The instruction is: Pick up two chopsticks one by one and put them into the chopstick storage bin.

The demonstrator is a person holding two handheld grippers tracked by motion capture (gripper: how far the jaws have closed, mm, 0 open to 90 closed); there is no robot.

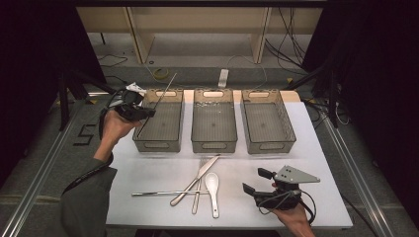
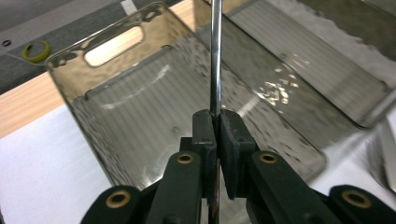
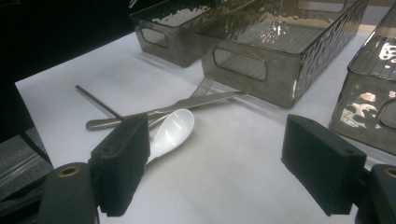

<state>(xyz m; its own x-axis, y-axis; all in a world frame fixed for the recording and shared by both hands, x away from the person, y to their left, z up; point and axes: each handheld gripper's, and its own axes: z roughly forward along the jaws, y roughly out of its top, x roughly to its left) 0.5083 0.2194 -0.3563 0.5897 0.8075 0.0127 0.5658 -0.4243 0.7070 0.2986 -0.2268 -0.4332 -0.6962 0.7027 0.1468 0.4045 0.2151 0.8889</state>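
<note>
**A:** What has the left claw (image 1: 148,112) got?

**B:** A thin metal chopstick (image 1: 159,101), clenched between the pads partway along its length. It slants over the left bin (image 1: 143,144), far end up past the back rim, near end dipping towards the bin's inside.

**A:** How will it handle?

**B:** I'd say light and stiff, but smooth and round, so it could swivel or slide in the pads. In the left gripper view it runs straight up from between the jaws, so the grip looks square for now.

**A:** Better spot to hold it?

**B:** Nearer the middle, I think, so neither end swings and catches the bin's wall on the way down.

**A:** And the right claw (image 1: 257,180)?

**B:** Released, jaws wide apart, low over the worktop (image 1: 148,173) beside the white spoon (image 1: 213,187). A second chopstick (image 1: 168,193), a knife (image 1: 196,178) and a fork (image 1: 198,192) lie crossed there. The spoon looks ceramic, likely heavier and chippable; its handle seems the safer place to take it.
</note>
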